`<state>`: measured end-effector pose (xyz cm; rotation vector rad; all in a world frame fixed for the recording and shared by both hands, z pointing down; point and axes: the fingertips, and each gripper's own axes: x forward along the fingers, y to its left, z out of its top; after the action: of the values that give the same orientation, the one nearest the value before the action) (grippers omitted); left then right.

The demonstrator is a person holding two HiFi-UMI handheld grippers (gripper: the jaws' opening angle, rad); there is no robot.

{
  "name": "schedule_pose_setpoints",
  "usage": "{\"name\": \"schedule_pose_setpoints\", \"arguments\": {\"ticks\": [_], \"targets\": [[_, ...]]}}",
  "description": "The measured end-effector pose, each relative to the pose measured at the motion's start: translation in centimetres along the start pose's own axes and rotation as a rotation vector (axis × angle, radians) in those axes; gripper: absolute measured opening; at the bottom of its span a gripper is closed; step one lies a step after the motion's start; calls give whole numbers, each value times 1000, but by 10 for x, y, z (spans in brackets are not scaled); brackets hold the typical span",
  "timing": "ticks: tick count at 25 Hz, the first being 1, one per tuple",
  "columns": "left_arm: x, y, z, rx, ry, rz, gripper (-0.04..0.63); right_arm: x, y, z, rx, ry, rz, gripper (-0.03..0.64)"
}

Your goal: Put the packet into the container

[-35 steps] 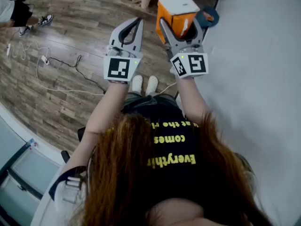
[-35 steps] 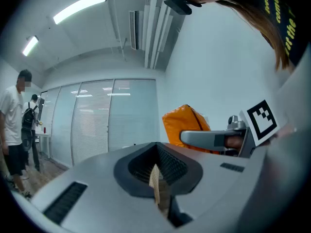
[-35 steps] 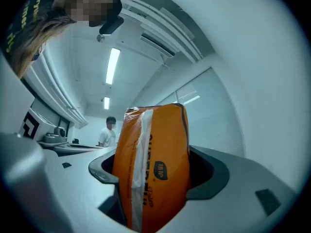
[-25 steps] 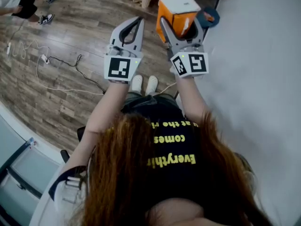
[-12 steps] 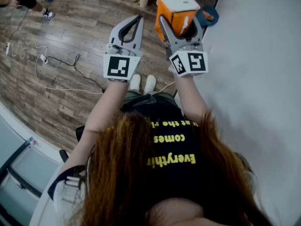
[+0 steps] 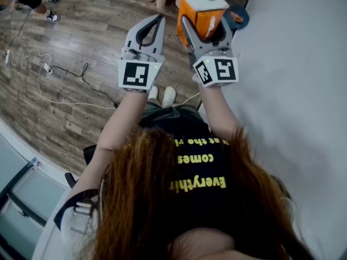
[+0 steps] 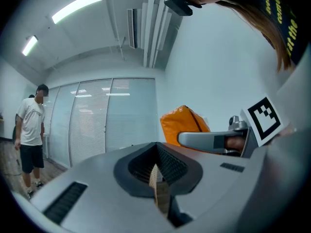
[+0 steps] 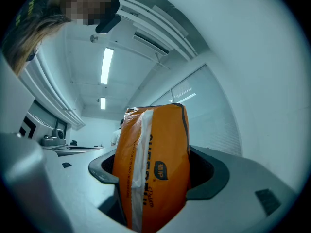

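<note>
An orange packet (image 6: 201, 11) with a white end sits between the fingers of my right gripper (image 6: 206, 24), which is shut on it and held up in front of me. In the right gripper view the packet (image 8: 158, 159) stands upright in the jaws and fills the gap. My left gripper (image 6: 158, 20) is raised beside it, a little to the left, shut with nothing in it. From the left gripper view the packet (image 7: 183, 124) shows beyond the closed jaws, along with the right gripper's marker cube (image 7: 265, 119). No container shows in any view.
A wooden floor (image 6: 65, 47) with white cables (image 6: 51, 69) lies at the left. A pale flat surface (image 6: 293, 80) fills the right. A blue round thing (image 6: 239, 16) peeks from behind the packet. A person in a white shirt (image 7: 30, 130) stands by frosted glass panels.
Both grippers have drifted slightly up and left in the head view, the packet still held. The feet of the person at the top left have shifted.
</note>
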<state>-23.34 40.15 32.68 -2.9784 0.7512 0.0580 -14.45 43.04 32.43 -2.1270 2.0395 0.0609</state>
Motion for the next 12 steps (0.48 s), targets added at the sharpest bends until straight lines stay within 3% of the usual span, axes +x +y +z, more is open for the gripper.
{"name": "schedule_pose_setpoints", "arguments": {"ticks": [12], "targets": [[36,-10,-3,5,9,16,2,14,-35,-4,19,14,16,368]]}}
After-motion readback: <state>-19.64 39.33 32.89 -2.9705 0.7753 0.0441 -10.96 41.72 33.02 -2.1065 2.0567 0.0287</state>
